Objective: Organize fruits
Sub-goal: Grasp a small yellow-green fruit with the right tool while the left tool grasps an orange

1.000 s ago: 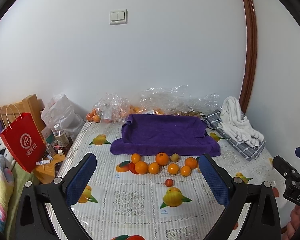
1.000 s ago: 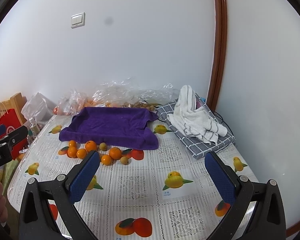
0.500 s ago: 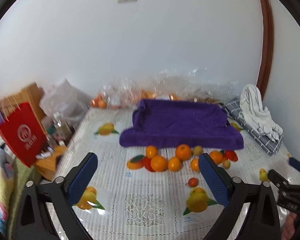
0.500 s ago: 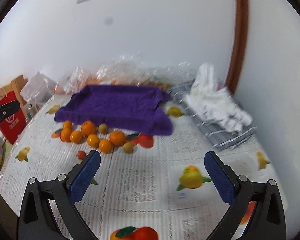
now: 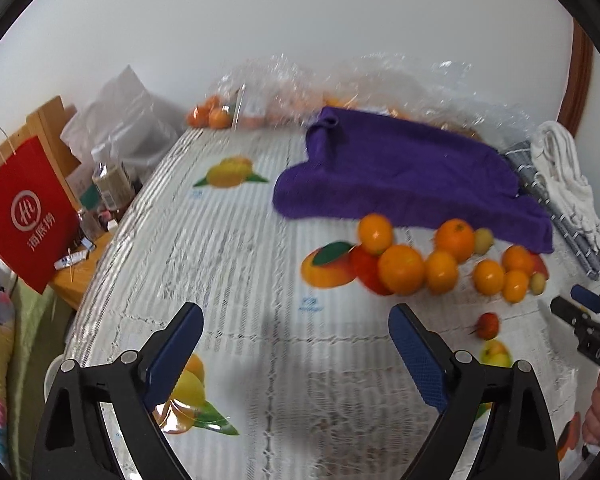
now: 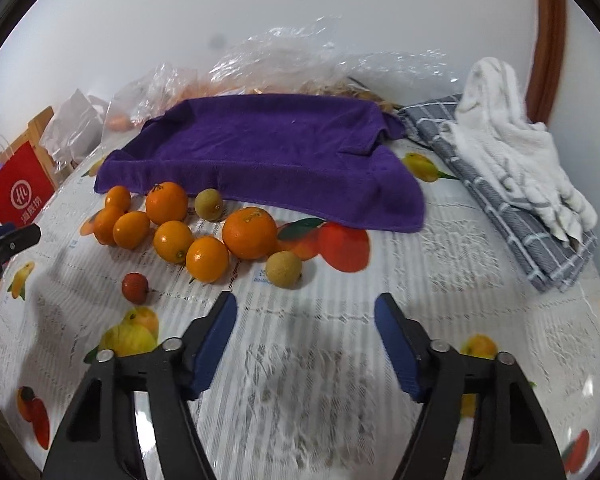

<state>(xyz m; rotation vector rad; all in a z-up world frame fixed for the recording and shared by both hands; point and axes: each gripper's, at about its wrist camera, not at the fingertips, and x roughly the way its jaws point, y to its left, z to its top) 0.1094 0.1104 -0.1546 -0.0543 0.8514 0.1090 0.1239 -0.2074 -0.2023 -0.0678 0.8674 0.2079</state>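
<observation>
Several oranges [image 6: 249, 232] lie in a loose cluster on the printed tablecloth in front of a purple towel [image 6: 268, 152]. Two small yellow-green fruits [image 6: 284, 269] and one small red fruit [image 6: 135, 287] lie among them. The cluster also shows in the left wrist view [image 5: 402, 269], with the purple towel [image 5: 400, 172] behind it. My right gripper [image 6: 305, 324] is open and empty, low over the cloth just in front of the fruits. My left gripper [image 5: 296, 338] is open and empty, to the left of the cluster.
A white towel [image 6: 512, 136] lies on a grey checked cloth [image 6: 540, 236] at the right. Clear plastic bags [image 6: 284, 64] with more fruit sit behind the purple towel. A red paper bag [image 5: 24, 216], bottles and a wooden stand are left of the table edge.
Both grippers have moved forward and down toward the fruit cluster, so the fruits and towel look larger. Both stay open and empty.
</observation>
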